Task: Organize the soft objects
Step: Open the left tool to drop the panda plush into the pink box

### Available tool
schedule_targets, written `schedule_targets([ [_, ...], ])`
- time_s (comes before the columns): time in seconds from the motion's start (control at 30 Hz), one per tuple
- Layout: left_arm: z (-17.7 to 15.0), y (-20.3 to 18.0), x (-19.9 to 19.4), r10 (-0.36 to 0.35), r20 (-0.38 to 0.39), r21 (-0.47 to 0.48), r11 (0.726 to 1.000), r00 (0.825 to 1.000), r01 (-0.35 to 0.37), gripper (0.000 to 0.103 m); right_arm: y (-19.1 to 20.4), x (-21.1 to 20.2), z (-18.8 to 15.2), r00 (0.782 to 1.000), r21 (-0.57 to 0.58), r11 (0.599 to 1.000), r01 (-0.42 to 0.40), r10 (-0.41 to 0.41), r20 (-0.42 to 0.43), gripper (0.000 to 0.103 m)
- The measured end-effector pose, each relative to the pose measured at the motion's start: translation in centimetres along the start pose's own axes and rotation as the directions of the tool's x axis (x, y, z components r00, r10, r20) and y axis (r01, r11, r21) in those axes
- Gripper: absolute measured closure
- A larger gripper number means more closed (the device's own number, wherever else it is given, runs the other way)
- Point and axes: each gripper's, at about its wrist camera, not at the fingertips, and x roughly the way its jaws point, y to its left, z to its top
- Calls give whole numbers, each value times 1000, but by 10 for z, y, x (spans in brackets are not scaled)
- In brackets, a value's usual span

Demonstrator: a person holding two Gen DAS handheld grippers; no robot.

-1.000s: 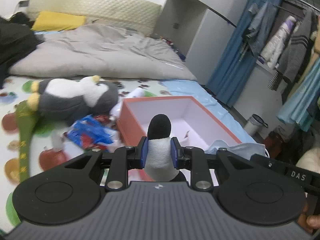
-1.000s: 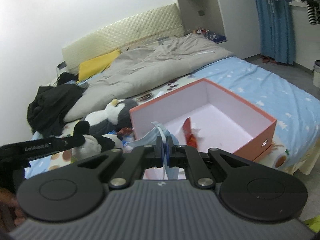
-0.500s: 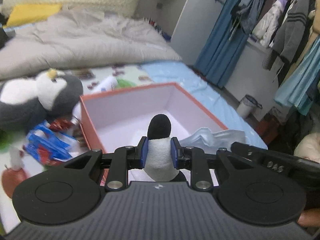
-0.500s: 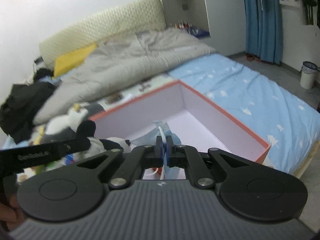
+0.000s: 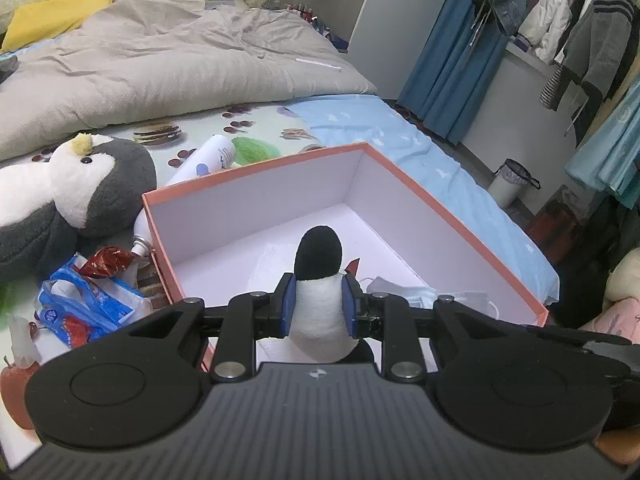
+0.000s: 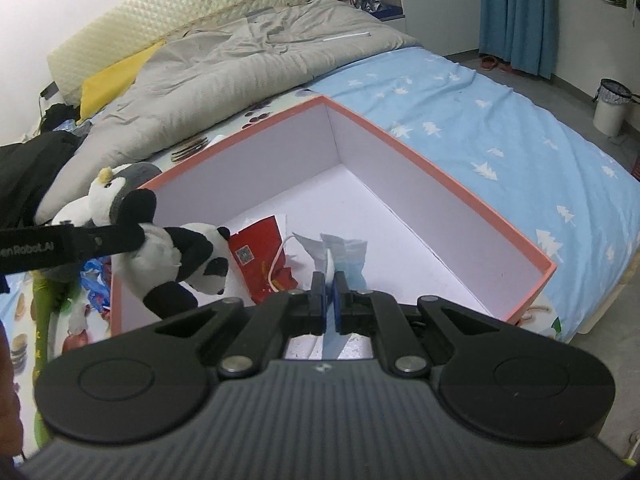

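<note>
While the panda plush (image 5: 318,304) is clamped between the pads of the left gripper (image 5: 317,306) above the orange box (image 5: 452,220), a blue face mask (image 6: 346,254) is pinched in the nearly closed right gripper (image 6: 329,296) over the same box's white floor.

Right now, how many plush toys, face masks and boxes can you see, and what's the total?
Plush toys: 2, the panda plush held in the left gripper and the penguin plush on the bed
Face masks: 1, the blue face mask in the right gripper
Boxes: 1, the orange box
Total: 4
</note>
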Motion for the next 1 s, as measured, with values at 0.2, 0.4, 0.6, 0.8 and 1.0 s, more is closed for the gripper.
schedule_targets([
  [0.2,-4,2,-1,4,-21,-2,1000,1000,-4,53,-3,-2,-1,1000,-4,1000,5,-5,-9,81],
  [0.4,-7,5,-20,-11,9,1,1000,1000,11,52,-2,-14,-5,1000,-20,1000,7,-7,21,64],
  [0.6,-18,6,-56,-8,55,25,1000,998,6,52,4,-38,-13,997,-21,999,-27,28,70,59],
  [0.8,-34,6,-92,-3,95,33,999,996,0,52,13,-69,-26,990,-26,998,-64,66,121,59],
  [1.0,-48,8,-127,1,137,22,1000,991,-4,52,23,-98,-37,982,-51,994,-92,99,161,59],
])
